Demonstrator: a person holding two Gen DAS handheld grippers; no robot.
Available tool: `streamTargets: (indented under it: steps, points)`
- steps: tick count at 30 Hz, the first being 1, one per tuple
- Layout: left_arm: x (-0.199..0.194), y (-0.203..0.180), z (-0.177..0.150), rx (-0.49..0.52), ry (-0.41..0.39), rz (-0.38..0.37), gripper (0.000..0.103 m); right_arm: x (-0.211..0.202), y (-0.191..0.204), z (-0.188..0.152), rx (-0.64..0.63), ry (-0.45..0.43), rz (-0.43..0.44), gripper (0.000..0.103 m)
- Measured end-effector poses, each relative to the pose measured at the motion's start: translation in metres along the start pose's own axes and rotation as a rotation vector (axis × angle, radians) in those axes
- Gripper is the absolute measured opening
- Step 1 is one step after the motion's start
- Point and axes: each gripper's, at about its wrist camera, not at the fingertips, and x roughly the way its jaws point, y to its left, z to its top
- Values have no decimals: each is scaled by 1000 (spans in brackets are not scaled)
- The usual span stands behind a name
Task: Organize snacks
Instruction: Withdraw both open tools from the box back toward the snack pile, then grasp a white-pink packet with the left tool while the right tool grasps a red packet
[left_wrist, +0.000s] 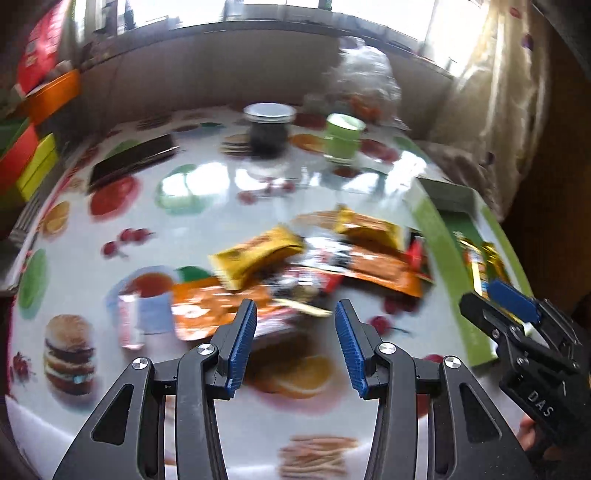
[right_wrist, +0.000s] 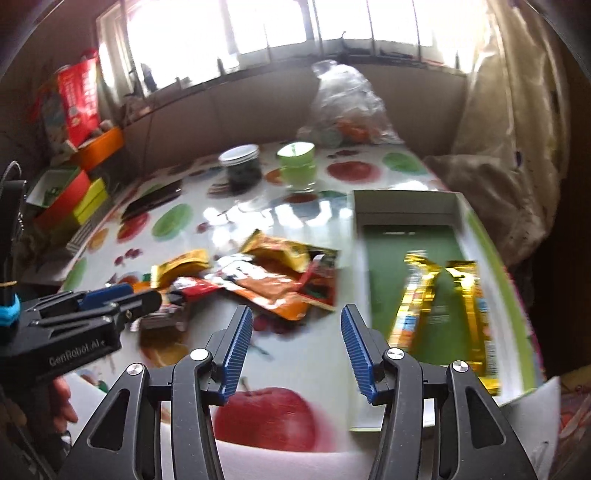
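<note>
two handheld grippers are seen over a fruit-printed table (right_wrist: 314, 354) strewn with snacks. the left gripper (left_wrist: 295, 343) is held with its jaws partly apart and nothing between them, above the near edge of a loose pile of snack packets (left_wrist: 306, 266); two yellow packets and at least two orange ones can be counted there, the rest being too blurred to number. the right gripper (right_wrist: 295, 350) is likewise held apart and empty, just left of a green-lined box (right_wrist: 406, 258) at the table's right side, in which two gold-wrapped packets (right_wrist: 443, 306) are laid side by side. one dark jar (right_wrist: 242, 166) with a metal lid and one green cup (right_wrist: 297, 164) are set at the far end, with one clear plastic bag (right_wrist: 343, 107) behind them.
</note>
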Motion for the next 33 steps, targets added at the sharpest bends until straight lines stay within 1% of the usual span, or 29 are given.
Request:
streamTargets:
  steps: [5, 6, 9, 12, 16, 21, 23, 25, 28, 29, 31, 33]
  points:
    - [-3, 37, -3, -46, -11, 73, 46, 21, 19, -3, -20, 47, 55, 50]
    - [-2, 46, -3, -69, -7, 81, 46, 25, 22, -4, -20, 58, 69, 50]
    - [-1, 66, -5, -121, 1, 89, 46, 35, 33, -6, -31, 81, 104, 50]
    - [0, 78, -9, -143, 4, 102, 46, 41, 44, -8, -45, 89, 140, 50]
    - [5, 94, -14, -179, 23, 128, 46, 48, 52, -6, -42, 93, 154, 50]
    - [8, 106, -15, -209, 25, 117, 46, 55, 48, 6, 55, 87, 196, 51]
    - [10, 110, -16, -223, 28, 106, 46, 59, 46, 11, 101, 84, 203, 54]
    - [12, 113, -18, -234, 37, 107, 46, 65, 45, 15, 133, 93, 218, 55]
    - [16, 117, -18, -254, 45, 79, 46, 74, 46, 20, 169, 115, 235, 56]
    - [17, 119, -17, -261, 47, 72, 46, 77, 48, 21, 172, 124, 234, 56]
    - [19, 122, -17, -266, 55, 98, 46, 83, 51, 22, 169, 134, 216, 56]
    - [20, 122, -16, -256, 54, 106, 46, 89, 53, 23, 169, 144, 195, 56]
